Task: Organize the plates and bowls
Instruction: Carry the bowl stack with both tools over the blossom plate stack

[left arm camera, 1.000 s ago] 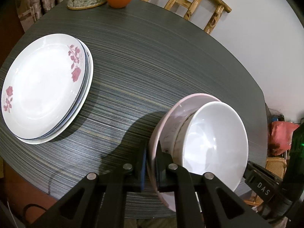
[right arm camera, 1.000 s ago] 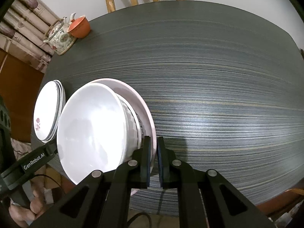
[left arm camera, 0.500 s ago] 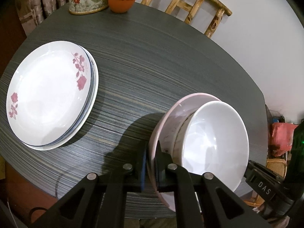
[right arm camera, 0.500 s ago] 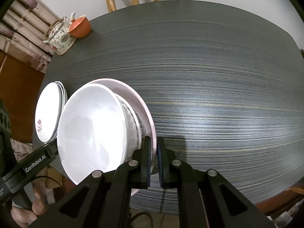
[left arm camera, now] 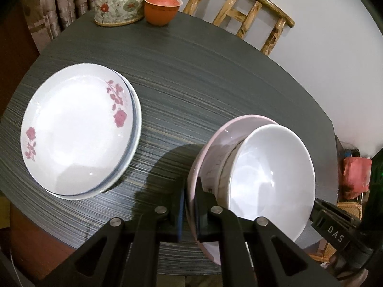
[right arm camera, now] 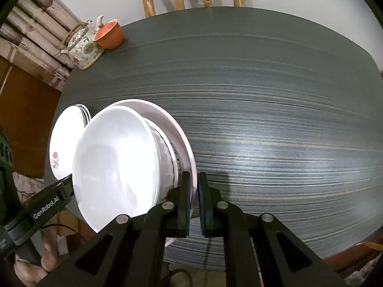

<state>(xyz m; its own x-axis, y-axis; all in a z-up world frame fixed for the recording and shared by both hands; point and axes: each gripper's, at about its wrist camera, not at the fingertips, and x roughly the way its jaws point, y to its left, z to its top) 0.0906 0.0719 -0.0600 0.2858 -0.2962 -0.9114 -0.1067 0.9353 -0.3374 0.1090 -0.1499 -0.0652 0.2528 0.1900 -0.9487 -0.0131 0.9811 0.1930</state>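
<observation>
Gripping opposite edges of a pink plate with a white bowl sitting in it, two hand-held grippers carried the pair above a dark striped table.

From the left wrist camera, the left gripper was clamped on the pink plate's rim at about 6 o'clock in the frame, one jaw outside the rim and one inside. The plate's shadow fell on the table beneath it, suggesting it was lifted clear. A stack of flowered plates lay at 9 o'clock, well apart from the carried pair. A teapot and a lidded orange cup stood at 12 o'clock by the far edge, a wooden chair behind them.

From the right wrist camera, the right gripper was closed on the same plate's rim at 6 o'clock, with the bowl filling the 8 o'clock area. The other gripper's body and a hand showed at 7 o'clock. The flowered stack peeked out behind the bowl at 9 o'clock.

Judging by the layout, the plates were already stacked; the bowl-and-plate pair was not yet set down, and the bowl may need separating.
</observation>
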